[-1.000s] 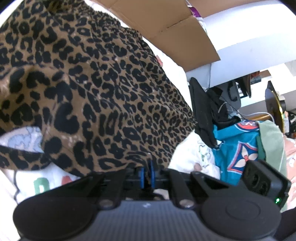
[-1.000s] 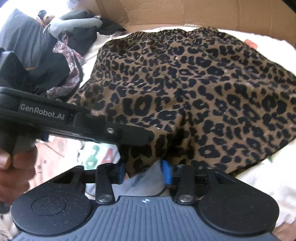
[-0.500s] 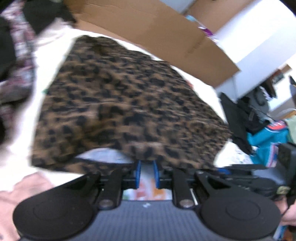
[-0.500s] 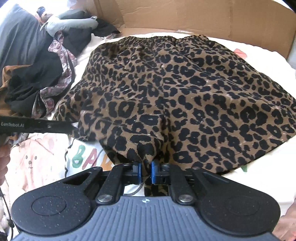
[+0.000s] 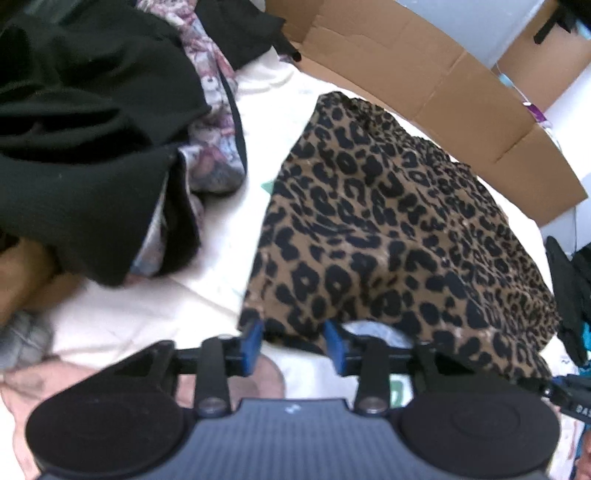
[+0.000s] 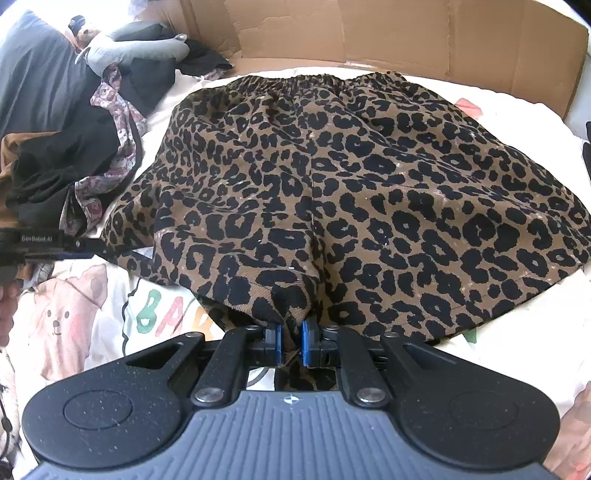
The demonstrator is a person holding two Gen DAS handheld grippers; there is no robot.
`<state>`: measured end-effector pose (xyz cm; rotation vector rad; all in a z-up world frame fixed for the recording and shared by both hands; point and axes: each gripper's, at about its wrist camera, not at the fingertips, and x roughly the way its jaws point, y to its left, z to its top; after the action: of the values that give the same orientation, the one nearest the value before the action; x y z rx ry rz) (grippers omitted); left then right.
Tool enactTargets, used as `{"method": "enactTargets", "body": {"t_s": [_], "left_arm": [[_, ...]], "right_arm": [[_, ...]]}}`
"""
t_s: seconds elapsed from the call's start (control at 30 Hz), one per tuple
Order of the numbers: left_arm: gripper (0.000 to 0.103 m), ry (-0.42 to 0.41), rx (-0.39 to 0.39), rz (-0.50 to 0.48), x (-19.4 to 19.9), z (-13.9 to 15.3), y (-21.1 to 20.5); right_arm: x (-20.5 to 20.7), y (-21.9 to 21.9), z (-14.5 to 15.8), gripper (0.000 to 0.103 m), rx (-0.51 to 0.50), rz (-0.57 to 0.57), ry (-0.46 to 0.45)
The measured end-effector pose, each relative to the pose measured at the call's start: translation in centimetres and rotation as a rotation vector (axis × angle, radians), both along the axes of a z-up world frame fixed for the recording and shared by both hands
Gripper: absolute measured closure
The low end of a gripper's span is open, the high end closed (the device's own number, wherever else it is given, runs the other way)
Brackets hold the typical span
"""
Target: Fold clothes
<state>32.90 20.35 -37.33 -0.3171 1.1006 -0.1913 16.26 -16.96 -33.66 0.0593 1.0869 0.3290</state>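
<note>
On the bed, waistband far, leopard shorts (image 6: 332, 192): right fingers (image 6: 289, 341) pinch hem, left fingers (image 5: 293, 345) just opened.

so we've got the skirt (image 6: 351, 192) spread mid-bed on the sheet (image 6: 517, 332), waistband toward the cardboard (image 6: 406, 33) along the far edge, hem at the near edge. Clothes pile (image 6: 66, 147) sits at its left, just beside it, with a plush toy (image 6: 129, 48) behind at the far left corner
</note>
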Motion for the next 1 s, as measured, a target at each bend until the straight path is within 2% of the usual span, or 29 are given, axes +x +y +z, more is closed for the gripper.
{"method": "enactTargets", "body": {"t_s": [0.17, 0.3, 0.37, 0.43, 0.47, 0.5, 0.9, 0.93, 0.97, 1.0], "left_arm": [[0.049, 0.000, 0.018, 0.035, 0.6, -1.2, 0.3], [0.052, 0.026, -0.027, 0.066, 0.9, -2.7, 0.1], [0.053, 0.023, -0.073, 0.114, 0.7, -3.3, 0.5], [0.058, 0.025, -0.118, 0.160, 0.5, -3.5, 1.2], [0.064, 0.025, -0.117, 0.162, 0.5, -3.5, 1.4], [0.065, 0.026, -0.116, 0.164, 0.5, -3.5, 1.5], [0.066, -0.035, -0.073, 0.165, 0.2, -4.1, 0.6], [0.068, -0.036, -0.066, 0.163, 0.1, -4.0, 0.4], [0.084, -0.027, -0.061, 0.160, 0.1, -4.0, 0.3], [0.094, -0.006, -0.061, 0.147, 0.2, -3.9, 0.2]], "right_arm": [[0.1, -0.1, -0.1, 0.095, -0.009, 0.008, 0.001], [0.1, -0.2, -0.1, 0.095, -0.014, 0.008, 0.005], [0.1, -0.2, -0.2, 0.095, -0.016, 0.009, 0.006], [0.1, -0.3, -0.2, 0.095, -0.018, 0.010, 0.007], [0.1, -0.3, -0.3, 0.095, -0.018, 0.010, 0.008], [0.1, -0.3, -0.3, 0.095, -0.019, 0.010, 0.008], [0.1, -0.6, -0.8, 0.095, -0.028, 0.016, 0.022], [0.2, -0.6, -0.9, 0.095, -0.028, 0.017, 0.023], [0.2, -0.6, -0.8, 0.095, -0.027, 0.018, 0.024], [0.2, -0.6, -0.8, 0.095, -0.026, 0.019, 0.024]]}}
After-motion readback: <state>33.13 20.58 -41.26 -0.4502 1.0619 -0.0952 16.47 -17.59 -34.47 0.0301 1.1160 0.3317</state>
